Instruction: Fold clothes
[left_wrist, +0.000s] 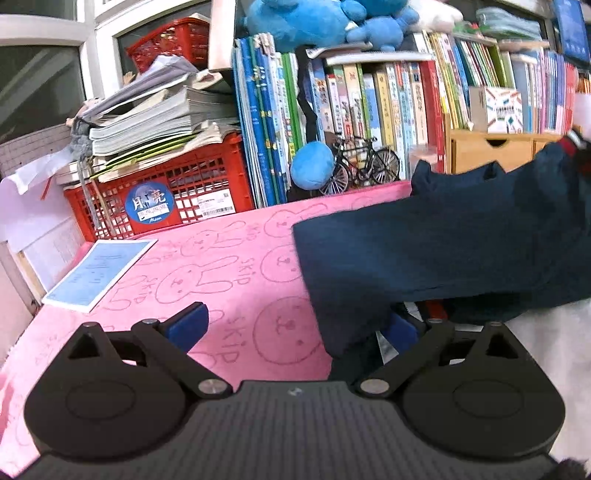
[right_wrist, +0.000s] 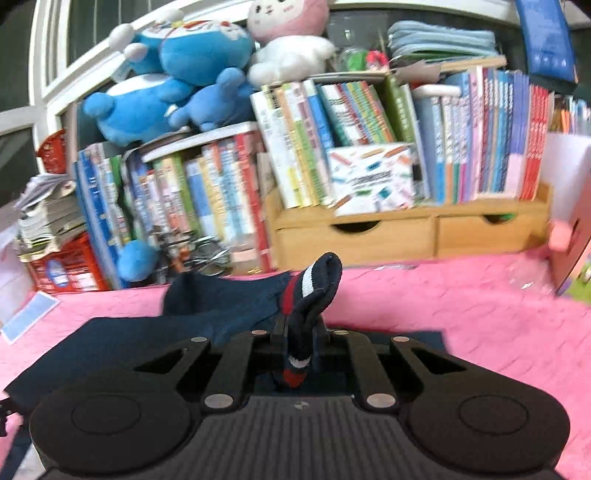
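While clamped on navy garment (right_wrist: 229, 295) cuff (striped), right hand-held gripper (right_wrist: 297, 343) | left hand-held gripper (left_wrist: 295, 325): spread wide.

A home, likely a child's room or study corner: a tabletop under a pink bunny-print cloth (left_wrist: 229, 258), packed rows of children's books (right_wrist: 369, 147), blue and pink plush toys (right_wrist: 192, 74) piled above them, a red crate (left_wrist: 166, 188) of papers, a wooden drawer organizer (right_wrist: 406, 232).

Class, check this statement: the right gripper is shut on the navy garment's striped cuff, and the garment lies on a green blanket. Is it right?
One detail is wrong: the blanket is pink, not green, as the right wrist view shows. The right gripper is indeed shut on the navy garment's striped cuff.
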